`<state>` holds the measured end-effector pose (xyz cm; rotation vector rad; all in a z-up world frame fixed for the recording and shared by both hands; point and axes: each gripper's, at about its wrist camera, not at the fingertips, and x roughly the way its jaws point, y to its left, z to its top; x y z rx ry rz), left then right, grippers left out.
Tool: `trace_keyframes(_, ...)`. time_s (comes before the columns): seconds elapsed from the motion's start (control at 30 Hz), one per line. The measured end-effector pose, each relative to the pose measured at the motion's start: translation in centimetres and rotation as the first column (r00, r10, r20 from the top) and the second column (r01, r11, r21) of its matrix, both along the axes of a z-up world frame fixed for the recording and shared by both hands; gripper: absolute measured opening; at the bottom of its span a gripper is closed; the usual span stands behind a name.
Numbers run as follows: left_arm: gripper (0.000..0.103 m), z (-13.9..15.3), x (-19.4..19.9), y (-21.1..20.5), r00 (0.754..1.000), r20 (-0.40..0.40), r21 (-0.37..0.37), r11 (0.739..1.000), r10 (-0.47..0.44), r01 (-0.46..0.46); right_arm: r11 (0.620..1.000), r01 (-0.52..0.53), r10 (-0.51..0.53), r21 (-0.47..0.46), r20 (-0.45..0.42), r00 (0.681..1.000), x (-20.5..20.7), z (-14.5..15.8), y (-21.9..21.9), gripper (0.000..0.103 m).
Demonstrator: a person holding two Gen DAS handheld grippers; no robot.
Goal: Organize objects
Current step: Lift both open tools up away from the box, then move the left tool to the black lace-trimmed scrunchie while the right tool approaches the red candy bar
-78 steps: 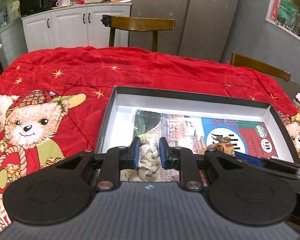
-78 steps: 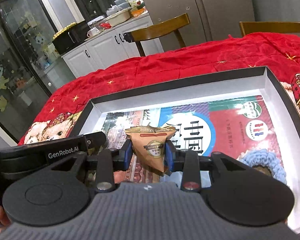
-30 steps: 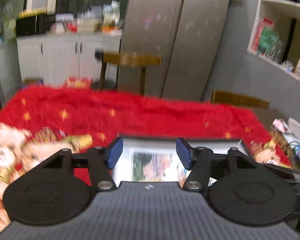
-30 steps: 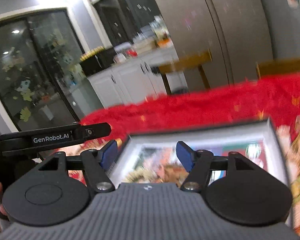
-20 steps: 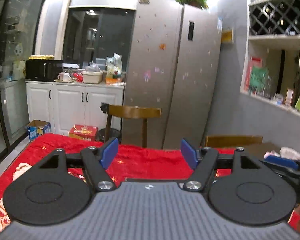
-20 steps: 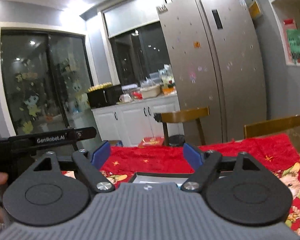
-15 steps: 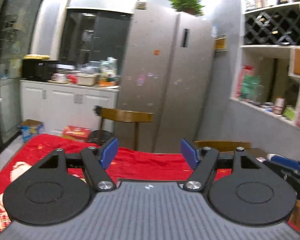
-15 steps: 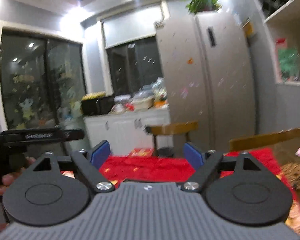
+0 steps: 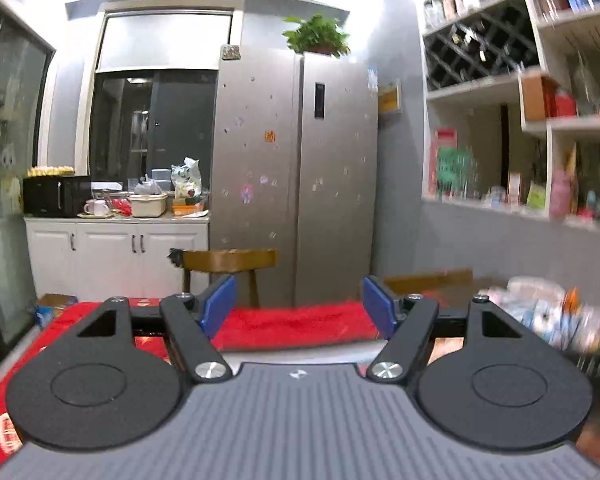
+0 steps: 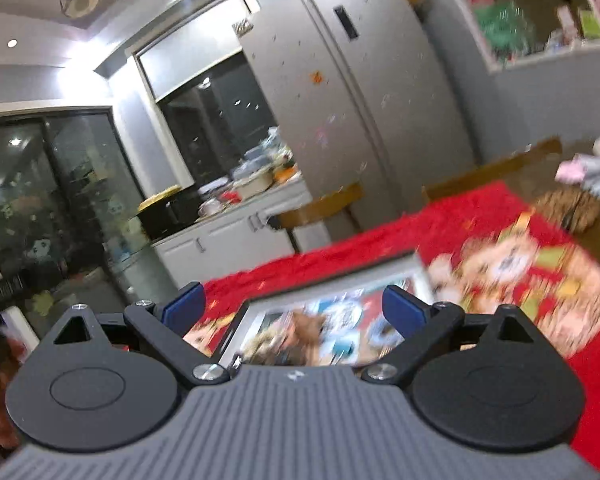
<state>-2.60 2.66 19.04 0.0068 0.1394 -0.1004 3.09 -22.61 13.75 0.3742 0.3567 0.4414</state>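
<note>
Box (image 10: 328, 276) on red bear blanket (image 10: 480, 216), blurred, loose items inside.
Right gripper (image 10: 294, 304): jaws spreading, nearly full wide, nothing between them; box sits at 12 o'clock just past the pads. Left gripper (image 9: 298, 304): wide, empty, aimed level at fridge (image 9: 292, 176); chair (image 9: 228, 260) at 11 o'clock, box not visible there.

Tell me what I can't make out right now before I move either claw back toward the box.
- Box contents, right wrist view: motion blur smears them and the claw body cuts off the near part.
- Box, left wrist view: not visible; only the red blanket shows.
- Pile of items at the right edge, left wrist view: blurred, unidentifiable.
- Shelf items: blurred, labels unreadable.
- Left claw open and empty; right claw opening, holding nothing.
</note>
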Motion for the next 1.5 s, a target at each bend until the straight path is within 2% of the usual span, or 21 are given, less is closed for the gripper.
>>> trace_keyframes(0.1, 0.075, -3.8, -0.6, 0.6, 0.999, -0.035, 0.056, 0.998, 0.038, -0.036, 0.999, 0.026, -0.026, -0.028, -0.005, 1.0, 0.8, -1.7, 1.4, 0.099)
trace_keyframes(0.33, 0.075, -10.7, 1.1, 3.8, 0.987, -0.154, 0.042, 0.999, 0.037, -0.031, 0.993, 0.094, -0.098, -0.068, -0.061, 0.993, 2.1, -6.3, 2.6, 0.099)
trace_keyframes(0.53, 0.075, -14.1, 2.5, 4.5, 0.96, -0.277, 0.086, 0.996, 0.036, -0.013, 0.992, 0.1, -0.112, -0.081, -0.153, 0.982, 3.1, -8.5, 1.8, 0.099)
trace_keyframes(0.67, 0.075, -14.7, 3.4, 3.0, 0.944, -0.299, 0.153, 0.983, 0.142, -0.1, 0.992, 0.068, -0.091, -0.11, -0.222, 0.971, 4.2, -9.8, 2.3, 0.099)
trace_keyframes(0.8, 0.075, -15.0, 3.6, 3.7, 0.925, -0.353, 0.087, 0.989, 0.143, -0.12, 0.993, 0.048, -0.078, -0.108, -0.298, 0.951, 5.0, -10.9, 2.4, 0.099)
trace_keyframes(0.9, 0.074, -15.6, 4.2, 3.6, 0.907, -0.381, 0.097, 0.983, 0.179, -0.153, 0.99, 0.022, -0.065, -0.138, -0.313, 0.948, 5.0, -11.7, 3.3, 0.098)
trace_keyframes(1.0, 0.072, -16.9, 4.9, 4.1, 0.865, -0.474, 0.02, 0.984, 0.163, -0.174, 0.977, 0.001, -0.063, -0.215, -0.282, 0.957, 4.8, -12.1, 4.7, 0.098)
trace_keyframes(1.1, 0.065, -18.2, 5.5, 4.8, 0.832, -0.53, -0.028, 0.977, 0.164, -0.21, 0.973, -0.01, -0.053, -0.23, -0.268, 0.962, 4.7, -12.1, 5.1, 0.098)
trace_keyframes(1.23, 0.064, -18.6, 5.4, 4.9, 0.845, -0.504, -0.037, 0.973, 0.178, -0.228, 0.977, -0.013, -0.046, -0.211, -0.274, 0.961, 4.9, -12.1, 4.8, 0.098)
trace_keyframes(1.3, 0.064, -18.5, 5.4, 5.0, 0.856, -0.494, -0.064, 0.975, 0.155, -0.213, 0.979, -0.014, -0.044, -0.206, -0.276, 0.96, 5.0, -12.1, 4.7, 0.098)
trace_keyframes(1.5, 0.064, -18.3, 5.3, 4.9, 0.867, -0.486, -0.111, 0.976, 0.109, -0.185, 0.977, -0.017, -0.042, -0.213, -0.27, 0.962, 5.2, -12.1, 4.8, 0.099)
